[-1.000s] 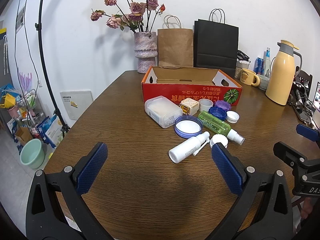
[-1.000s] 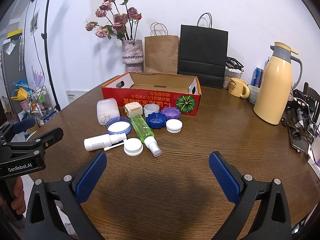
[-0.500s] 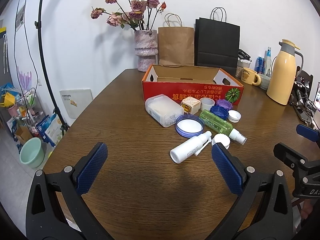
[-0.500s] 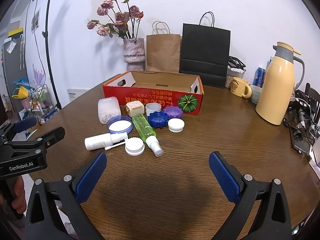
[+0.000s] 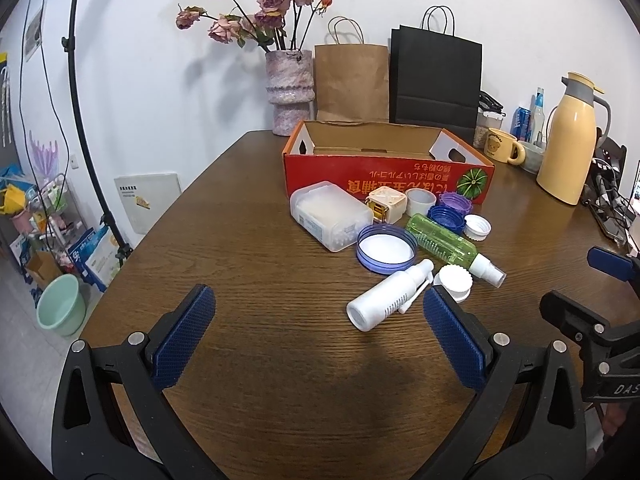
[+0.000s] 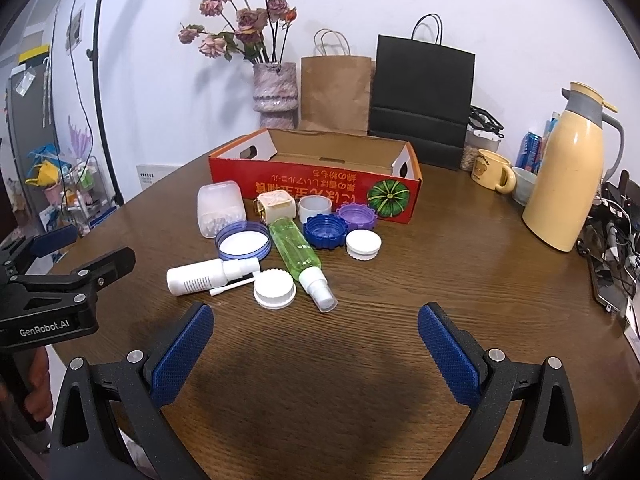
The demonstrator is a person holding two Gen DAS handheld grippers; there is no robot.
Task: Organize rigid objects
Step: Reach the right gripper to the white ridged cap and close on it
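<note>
A red cardboard box (image 5: 384, 178) (image 6: 316, 190) stands open on the brown table. In front of it lie a clear tub (image 5: 330, 216) (image 6: 220, 208), a cream cube (image 5: 386, 204), a white spray bottle (image 5: 386, 296) (image 6: 208, 274), a green spray bottle (image 5: 448, 242) (image 6: 298, 250), a big blue lid (image 5: 386, 248) (image 6: 243, 240) and several small caps. My left gripper (image 5: 318, 328) is open and empty, near and left of the white bottle. My right gripper (image 6: 316, 346) is open and empty, short of the pile.
A flower vase (image 5: 290, 92), a brown paper bag (image 5: 352, 80) and a black bag (image 5: 436, 80) stand behind the box. A yellow thermos (image 6: 568, 176), a mug (image 6: 492, 170) and cables are at the right. A light stand (image 5: 92, 120) is left of the table.
Both grippers have moved slightly forward toward the pile; the objects sit a little lower and nearer in both views. Nothing on the table has moved.
</note>
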